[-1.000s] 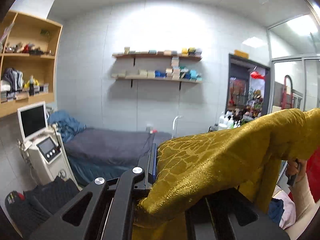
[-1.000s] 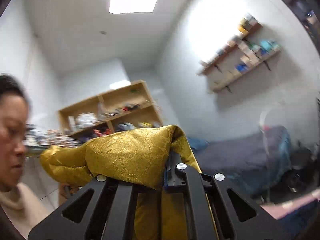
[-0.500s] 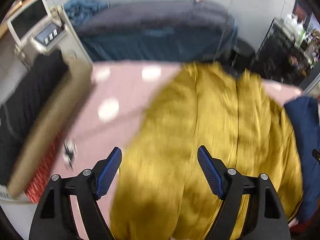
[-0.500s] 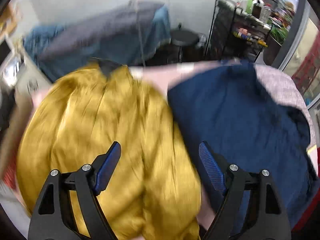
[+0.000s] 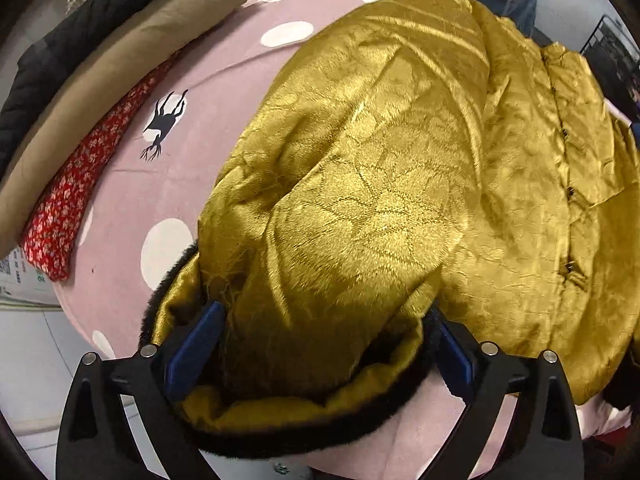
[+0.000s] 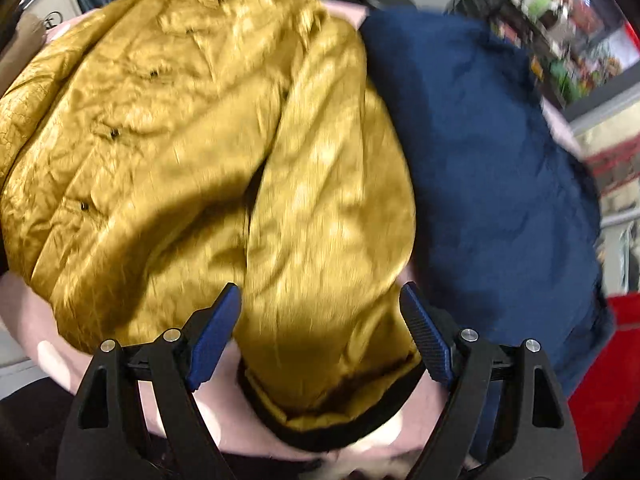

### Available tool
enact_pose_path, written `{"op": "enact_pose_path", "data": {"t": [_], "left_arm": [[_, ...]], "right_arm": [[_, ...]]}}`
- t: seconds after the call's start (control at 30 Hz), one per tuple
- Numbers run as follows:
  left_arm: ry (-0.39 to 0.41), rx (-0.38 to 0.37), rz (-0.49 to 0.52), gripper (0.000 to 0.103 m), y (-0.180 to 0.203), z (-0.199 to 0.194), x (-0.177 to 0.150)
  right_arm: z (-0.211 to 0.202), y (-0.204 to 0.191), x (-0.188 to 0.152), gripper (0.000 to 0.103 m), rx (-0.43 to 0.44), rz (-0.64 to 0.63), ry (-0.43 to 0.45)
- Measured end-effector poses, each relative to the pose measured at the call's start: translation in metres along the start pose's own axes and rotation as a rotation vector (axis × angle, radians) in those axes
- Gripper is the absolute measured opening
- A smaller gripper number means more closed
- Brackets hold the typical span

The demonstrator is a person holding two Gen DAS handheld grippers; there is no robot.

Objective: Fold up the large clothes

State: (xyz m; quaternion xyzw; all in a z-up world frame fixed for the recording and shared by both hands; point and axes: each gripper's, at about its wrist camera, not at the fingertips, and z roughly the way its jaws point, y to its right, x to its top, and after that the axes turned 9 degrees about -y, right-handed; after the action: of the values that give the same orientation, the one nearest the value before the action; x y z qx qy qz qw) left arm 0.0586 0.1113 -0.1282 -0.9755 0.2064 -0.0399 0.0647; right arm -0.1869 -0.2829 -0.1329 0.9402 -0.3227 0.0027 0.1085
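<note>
A large gold brocade jacket (image 5: 380, 184) with black fur trim lies spread on a pink polka-dot cover (image 5: 132, 184). It also shows in the right wrist view (image 6: 180, 152), blurred. My left gripper (image 5: 320, 340) is open, its jaws on either side of a sleeve cuff at the near edge. My right gripper (image 6: 320, 328) is open, its jaws on either side of the other sleeve's cuff. The blue pads (image 6: 214, 336) stand apart from the cloth.
A navy garment (image 6: 492, 184) lies right of the jacket. At the left are a red floral cloth (image 5: 80, 176), a tan folded garment (image 5: 108, 64) and a black one (image 5: 80, 24). A red object (image 6: 608, 380) is at the right.
A second ago both grippers held the jacket up in the air. They let go and swung down; the jacket now lies on the cover, and both grippers have come close over the sleeve cuffs.
</note>
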Motion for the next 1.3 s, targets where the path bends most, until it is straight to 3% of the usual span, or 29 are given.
{"op": "enact_pose_path", "data": {"t": [0.17,0.27,0.37,0.53,0.63,0.7,0.73,0.77,0.83,0.9,1.03,1.13,1.2,1.3], "left_arm": [[-0.061,0.017,0.007,0.044,0.005,0.017,0.015],[-0.044,0.024,0.015,0.022,0.002,0.007,0.027],[0.042,0.036,-0.017,0.016,-0.019,-0.023,0.047],[0.273,0.170,-0.136,0.015,-0.084,-0.100,0.099],[0.302,0.210,-0.269,0.027,-0.129,-0.131,0.132],[0.277,0.204,-0.360,0.055,-0.158,-0.134,0.151],[0.258,0.206,-0.390,0.085,-0.165,-0.132,0.155],[0.254,0.186,-0.421,0.089,-0.170,-0.131,0.156],[0.287,0.113,-0.445,0.092,-0.170,-0.131,0.150],[0.271,0.050,-0.413,0.096,-0.156,-0.119,0.142],[0.225,-0.002,-0.310,0.096,-0.122,-0.092,0.111],[0.175,-0.031,-0.173,0.096,-0.077,-0.069,0.083],[0.115,-0.032,-0.075,0.096,-0.046,-0.048,0.065],[0.052,-0.064,-0.036,0.096,-0.013,-0.029,0.033]], "right_arm": [[0.026,0.008,-0.021,0.079,-0.004,0.012,-0.084],[0.027,0.010,-0.028,0.057,-0.001,0.007,-0.083],[0.024,0.013,-0.033,0.039,0.027,0.012,-0.078],[0.016,0.018,-0.038,0.025,0.041,0.009,-0.065],[0.014,0.018,-0.041,0.025,0.046,0.008,-0.061],[0.013,0.018,-0.042,0.025,0.050,0.009,-0.057],[0.012,0.018,-0.043,0.025,0.052,0.011,-0.056],[0.009,0.018,-0.042,0.025,0.054,0.015,-0.056],[0.010,0.020,-0.041,0.025,0.058,0.022,-0.055],[0.012,0.019,-0.040,0.025,0.060,0.029,-0.056],[0.011,0.018,-0.039,0.025,0.064,0.033,-0.058],[0.012,0.017,-0.039,0.023,0.060,0.027,-0.058],[0.015,0.017,-0.040,0.014,0.067,0.033,-0.056],[0.013,0.020,-0.039,0.009,0.071,0.036,-0.049]]}}
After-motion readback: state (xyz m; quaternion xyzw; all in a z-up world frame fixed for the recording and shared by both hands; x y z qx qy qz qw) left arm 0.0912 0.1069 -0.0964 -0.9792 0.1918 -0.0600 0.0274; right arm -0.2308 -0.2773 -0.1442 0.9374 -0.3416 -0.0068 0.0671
